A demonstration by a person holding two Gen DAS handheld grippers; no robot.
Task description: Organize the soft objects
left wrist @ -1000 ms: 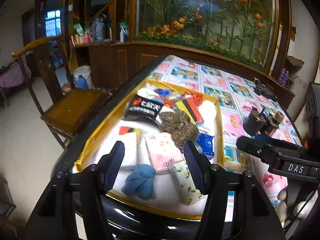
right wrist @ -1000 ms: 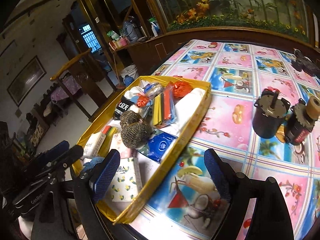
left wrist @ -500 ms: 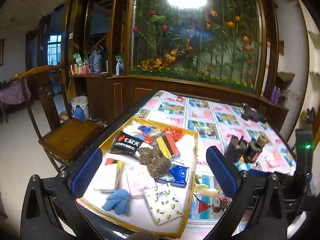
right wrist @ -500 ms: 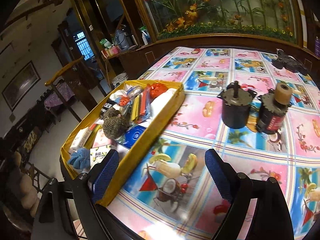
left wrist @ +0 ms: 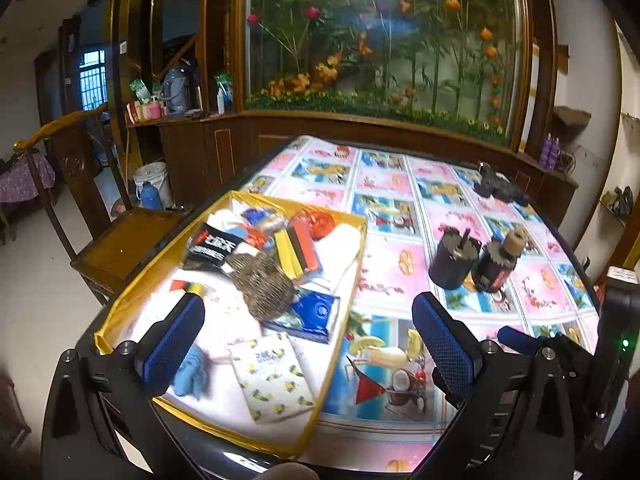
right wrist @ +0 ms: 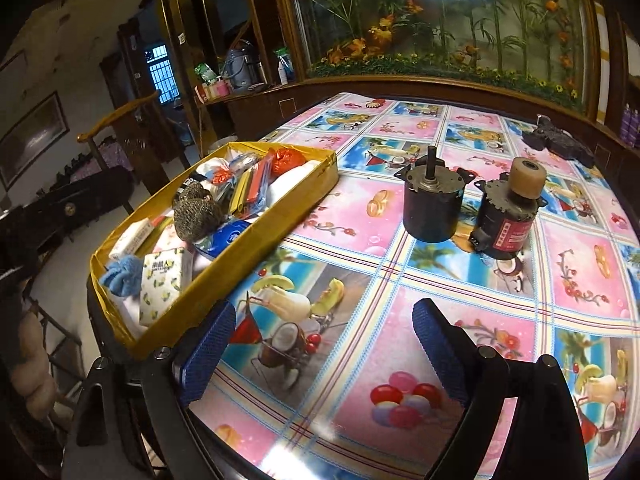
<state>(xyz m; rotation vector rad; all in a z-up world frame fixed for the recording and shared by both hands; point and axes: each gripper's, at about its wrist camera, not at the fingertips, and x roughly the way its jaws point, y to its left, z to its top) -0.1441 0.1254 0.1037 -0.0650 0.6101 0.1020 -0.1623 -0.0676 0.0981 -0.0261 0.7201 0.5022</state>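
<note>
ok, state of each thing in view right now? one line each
left tool: open, empty, above the tray's near end
right tool: open, empty, over the tablecloth
yellow tray: on the table, full of soft items
lemon-print tissue pack: lying flat in the tray
blue cloth: bunched in the tray's near corner
two motors: upright on the tablecloth, outside the tray

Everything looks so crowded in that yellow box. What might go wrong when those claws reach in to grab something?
Two risks stand out. The yellow tray is packed: the scouring balls lie against the blue packet and the lemon-print tissue pack, so the wide-open jaws of the left gripper might snag a neighbour. The right gripper hangs near two upright motors, which a careless sweep might topple.
</note>
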